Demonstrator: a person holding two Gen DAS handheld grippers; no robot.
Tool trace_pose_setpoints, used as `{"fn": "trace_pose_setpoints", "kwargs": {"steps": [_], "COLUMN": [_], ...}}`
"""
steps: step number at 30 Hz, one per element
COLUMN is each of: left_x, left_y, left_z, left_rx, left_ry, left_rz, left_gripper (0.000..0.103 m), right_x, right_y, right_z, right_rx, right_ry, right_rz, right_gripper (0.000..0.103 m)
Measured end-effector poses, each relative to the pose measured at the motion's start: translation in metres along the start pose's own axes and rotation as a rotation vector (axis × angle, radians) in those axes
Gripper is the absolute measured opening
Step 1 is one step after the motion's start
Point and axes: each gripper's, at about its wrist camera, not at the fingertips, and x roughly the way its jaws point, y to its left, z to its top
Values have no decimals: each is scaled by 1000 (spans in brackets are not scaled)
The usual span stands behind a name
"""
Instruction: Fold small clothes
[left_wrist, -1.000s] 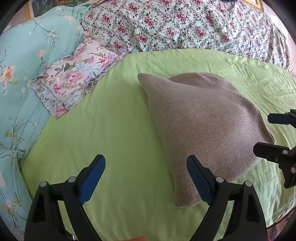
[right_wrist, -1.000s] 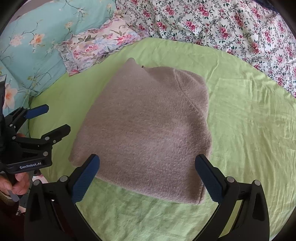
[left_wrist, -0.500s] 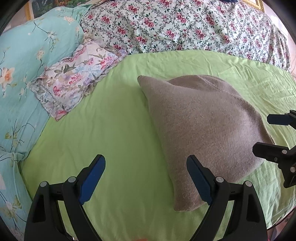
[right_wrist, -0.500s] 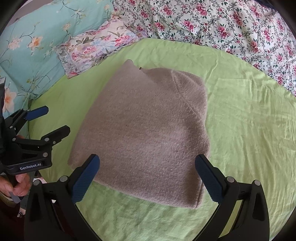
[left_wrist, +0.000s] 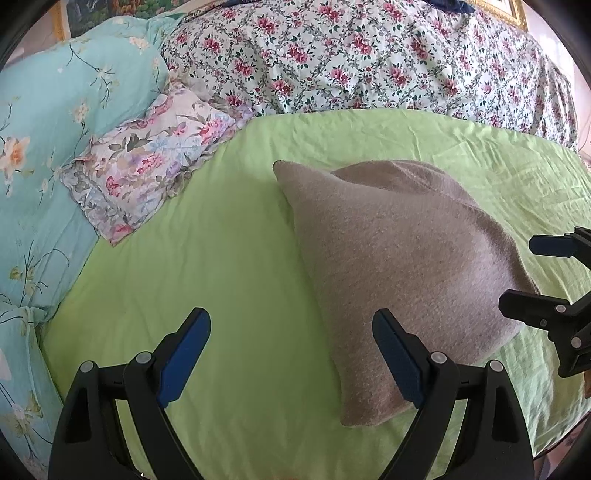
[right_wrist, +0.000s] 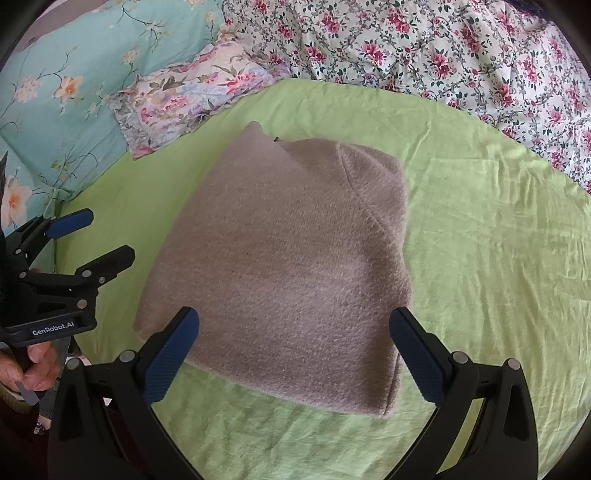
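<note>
A folded taupe knit sweater (left_wrist: 399, 266) (right_wrist: 291, 266) lies flat on the lime-green sheet (left_wrist: 229, 258) (right_wrist: 491, 266). My left gripper (left_wrist: 291, 325) is open above the sheet just left of the sweater's near corner, with nothing between its blue pads. My right gripper (right_wrist: 295, 325) is open over the sweater's near edge without touching it. Each gripper also shows at the side of the other's view: the right gripper (left_wrist: 517, 273) beyond the sweater's right corner, the left gripper (right_wrist: 107, 240) off its left edge, held by a hand (right_wrist: 33, 365).
A small floral pillow (left_wrist: 147, 162) (right_wrist: 195, 96) and a turquoise flowered quilt (left_wrist: 48, 147) (right_wrist: 85, 62) lie at the left. A white quilt with pink roses (left_wrist: 369, 59) (right_wrist: 461, 51) runs along the far side. The sheet's near edge falls away at the bottom right.
</note>
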Motion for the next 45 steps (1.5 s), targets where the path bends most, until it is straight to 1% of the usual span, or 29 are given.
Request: {"fn": "trace_pose_setpoints", "kwargs": {"steps": [45], "left_x": [3], "left_y": [-7], "left_z": [10], "left_rx": [15], "left_ry": [-3], "left_rz": [-7], "left_gripper": [90], "right_x": [-1], "right_y": [-5], "right_z": [5], "right_rx": [2], "right_ry": [1], "right_rz": [4], "right_gripper": [103]}}
